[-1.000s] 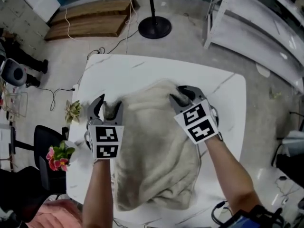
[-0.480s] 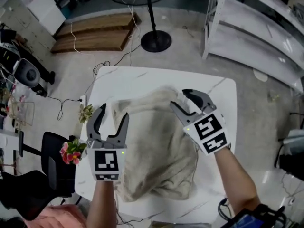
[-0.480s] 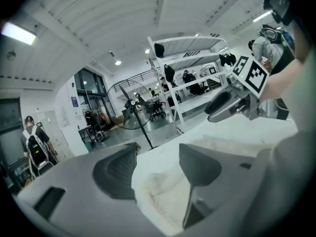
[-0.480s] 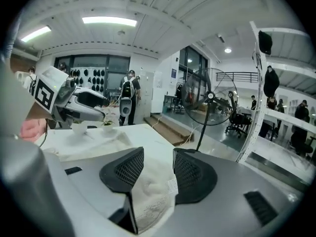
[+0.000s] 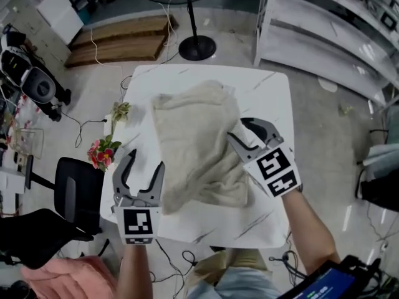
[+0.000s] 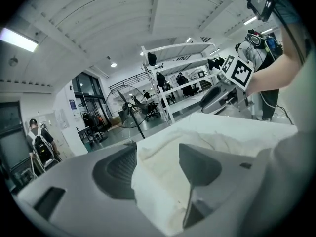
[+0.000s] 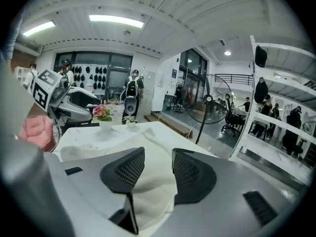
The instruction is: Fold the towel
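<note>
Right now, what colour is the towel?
The towel is plain cream, off-white, no pattern. The head view shows it best.

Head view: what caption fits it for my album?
Open left gripper and open right gripper hover above a rumpled towel on a white table.

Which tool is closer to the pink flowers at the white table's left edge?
Left. The left tool is just right of the pink flowers; the right tool is beyond the crumpled beige towel, over its right side.
</note>
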Available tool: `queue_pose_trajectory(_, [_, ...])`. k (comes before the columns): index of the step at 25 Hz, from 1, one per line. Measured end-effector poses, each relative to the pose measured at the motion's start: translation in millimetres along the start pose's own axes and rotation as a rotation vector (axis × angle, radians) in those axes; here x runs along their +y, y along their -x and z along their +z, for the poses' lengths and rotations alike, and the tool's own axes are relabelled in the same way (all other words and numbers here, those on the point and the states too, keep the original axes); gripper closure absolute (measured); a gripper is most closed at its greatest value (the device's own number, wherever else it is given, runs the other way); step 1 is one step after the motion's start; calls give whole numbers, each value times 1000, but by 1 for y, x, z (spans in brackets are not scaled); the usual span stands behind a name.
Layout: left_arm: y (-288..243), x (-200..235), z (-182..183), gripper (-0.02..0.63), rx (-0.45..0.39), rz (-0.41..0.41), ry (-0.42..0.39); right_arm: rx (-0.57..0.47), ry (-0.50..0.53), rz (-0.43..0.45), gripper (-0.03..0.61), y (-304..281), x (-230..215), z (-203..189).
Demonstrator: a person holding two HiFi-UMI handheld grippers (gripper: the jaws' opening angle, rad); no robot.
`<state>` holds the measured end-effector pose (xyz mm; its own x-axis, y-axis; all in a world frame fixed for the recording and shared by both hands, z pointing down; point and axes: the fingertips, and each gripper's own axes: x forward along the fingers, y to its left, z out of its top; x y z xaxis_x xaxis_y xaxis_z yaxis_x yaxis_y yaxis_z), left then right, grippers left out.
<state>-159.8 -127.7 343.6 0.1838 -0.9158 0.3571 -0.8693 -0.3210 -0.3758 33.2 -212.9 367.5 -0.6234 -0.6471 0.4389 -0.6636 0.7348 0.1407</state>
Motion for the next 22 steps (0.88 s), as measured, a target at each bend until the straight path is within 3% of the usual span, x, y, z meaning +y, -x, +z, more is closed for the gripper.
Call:
queue_pose_trajectory(5, [53, -41, -54, 332, 38, -73, 37, 64, -23, 13, 391, 40, 52, -51])
queue_pose_trajectory(9, [77, -77, -100, 308, 74, -186, 18, 106, -50, 31, 391, 68, 89, -96])
queue_pose_trajectory(13, [82, -105, -141, 284, 114, -288, 4, 121, -73, 65, 383, 88, 118, -129])
queue_pose_trajectory(19, [69, -119, -174, 286, 187, -332, -12, 190, -101, 87, 379, 91, 137, -162])
queue_pose_trajectory(21, [63, -117, -176, 329, 191, -320, -35, 208, -110, 99, 377, 88, 140, -169])
queue_pose_trajectory(22, [60, -115, -176, 391, 191, -310, -52, 215, -110, 106, 377, 85, 141, -172])
